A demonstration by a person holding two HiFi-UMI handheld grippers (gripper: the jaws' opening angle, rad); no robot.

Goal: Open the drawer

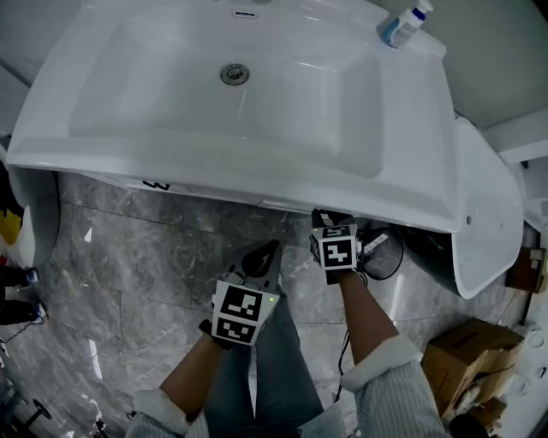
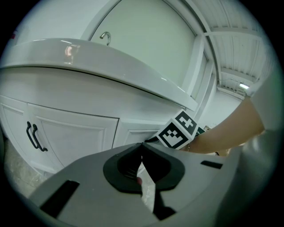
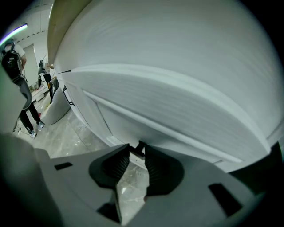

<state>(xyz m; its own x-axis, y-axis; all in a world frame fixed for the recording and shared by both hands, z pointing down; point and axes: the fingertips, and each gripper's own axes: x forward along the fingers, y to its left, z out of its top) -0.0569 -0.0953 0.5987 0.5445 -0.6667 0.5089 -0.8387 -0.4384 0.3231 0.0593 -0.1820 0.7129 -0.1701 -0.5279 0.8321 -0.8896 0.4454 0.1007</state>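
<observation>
Right gripper view puts the drawer just ahead, a white front tucked under the bulging underside of the sink. Its small dark handle sits between the tips of the right gripper; the jaws are drawn narrow on either side of it with a sliver of gap on the left, so they flank the handle and do not clamp it.

From the head view the drawer itself is hidden beneath the sink's front rim. The right gripper reaches in under that rim; its marker cube shows just below the edge.

The left gripper is held back and to the left, over the grey marble floor. In its own view the left gripper has its tips together with nothing between them. Beyond it stands a white cabinet door with two black pulls; the tap rises above the sink's edge.

On top, the drain lies in the middle of the bowl; a bottle lies at the back right corner. A cardboard box stands on the floor well off to the right.
</observation>
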